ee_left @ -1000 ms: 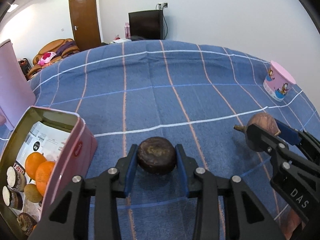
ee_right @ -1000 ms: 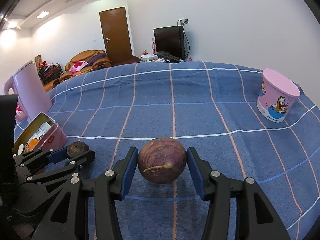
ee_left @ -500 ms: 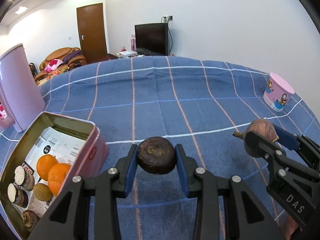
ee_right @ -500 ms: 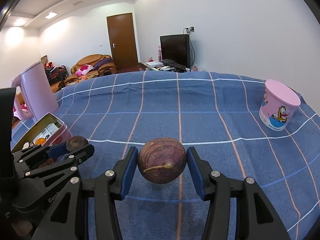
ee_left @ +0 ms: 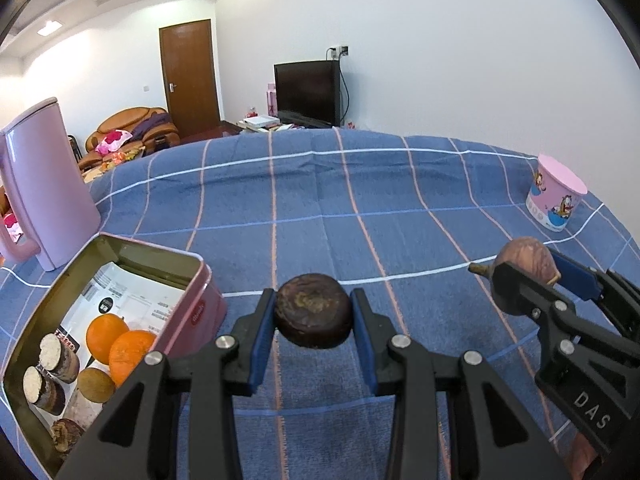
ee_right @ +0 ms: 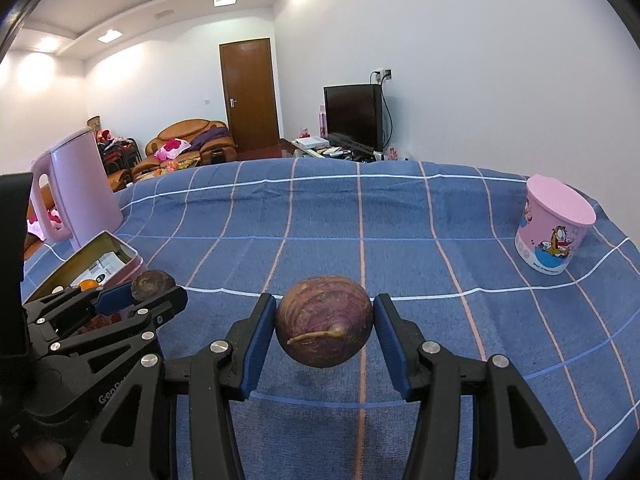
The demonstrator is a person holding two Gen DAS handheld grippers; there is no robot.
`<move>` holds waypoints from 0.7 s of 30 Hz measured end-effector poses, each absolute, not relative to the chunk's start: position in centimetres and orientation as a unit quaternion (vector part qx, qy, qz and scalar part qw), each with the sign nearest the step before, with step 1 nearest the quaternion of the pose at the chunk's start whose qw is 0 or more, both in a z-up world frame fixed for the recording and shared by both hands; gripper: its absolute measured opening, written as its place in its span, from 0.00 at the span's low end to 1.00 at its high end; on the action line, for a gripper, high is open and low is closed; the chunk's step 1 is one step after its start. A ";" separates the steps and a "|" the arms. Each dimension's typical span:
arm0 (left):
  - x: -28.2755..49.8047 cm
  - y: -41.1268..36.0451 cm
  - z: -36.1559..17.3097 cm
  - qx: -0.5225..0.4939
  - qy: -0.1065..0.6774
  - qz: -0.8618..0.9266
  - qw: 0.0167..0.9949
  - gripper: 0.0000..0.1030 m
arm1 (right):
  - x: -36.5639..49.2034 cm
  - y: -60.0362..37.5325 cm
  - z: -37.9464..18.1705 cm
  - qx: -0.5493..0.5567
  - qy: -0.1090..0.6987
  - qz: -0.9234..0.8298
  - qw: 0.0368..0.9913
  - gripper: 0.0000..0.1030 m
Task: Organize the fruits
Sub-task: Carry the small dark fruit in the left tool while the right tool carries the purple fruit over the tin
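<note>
My left gripper (ee_left: pixel 313 322) is shut on a dark brown round fruit (ee_left: pixel 313 316) and holds it above the blue checked cloth, just right of an open pink tin (ee_left: pixel 200 312). The tin holds two oranges (ee_left: pixel 120 346), a kiwi (ee_left: pixel 95 384) and cut dark fruit pieces (ee_left: pixel 50 376). My right gripper (ee_right: pixel 325 334) is shut on a purple round fruit with a stem (ee_right: pixel 325 330), also lifted off the cloth. The right gripper also shows in the left wrist view (ee_left: pixel 528 276), and the left gripper in the right wrist view (ee_right: pixel 154 286).
A pink kettle (ee_left: pixel 44 188) stands behind the tin at the left. A pink cartoon cup (ee_right: pixel 554 228) stands at the right on the blue cloth (ee_left: pixel 360 208). A sofa, door and TV lie beyond the table.
Both grippers have risen with their fruits held; the views show more of the room. The tin and kettle have come further into the left wrist view.
</note>
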State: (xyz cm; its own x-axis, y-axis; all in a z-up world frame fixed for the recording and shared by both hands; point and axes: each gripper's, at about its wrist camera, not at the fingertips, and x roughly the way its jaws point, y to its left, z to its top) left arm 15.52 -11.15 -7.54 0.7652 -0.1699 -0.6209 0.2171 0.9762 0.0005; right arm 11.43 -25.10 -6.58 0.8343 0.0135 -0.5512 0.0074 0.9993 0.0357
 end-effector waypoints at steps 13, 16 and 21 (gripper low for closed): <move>14.6 -10.8 -6.9 0.036 0.299 -0.094 0.949 0.37 | 10.8 -24.9 -6.1 0.012 0.267 0.001 0.964 0.51; 14.5 -10.7 -6.8 0.035 0.296 -0.093 0.950 0.37 | 10.7 -24.9 -6.0 0.010 0.263 0.001 0.965 0.51; 14.3 -10.5 -6.6 0.032 0.290 -0.090 0.952 0.37 | 10.3 -24.8 -5.9 0.009 0.255 0.001 0.967 0.51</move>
State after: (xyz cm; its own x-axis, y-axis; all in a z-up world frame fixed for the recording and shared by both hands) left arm 14.33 -10.48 -6.65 0.8163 -0.1523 -0.5572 0.1893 0.9819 0.0088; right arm 10.31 -24.80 -5.90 0.8703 0.0059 -0.4925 0.0028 0.9999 0.0169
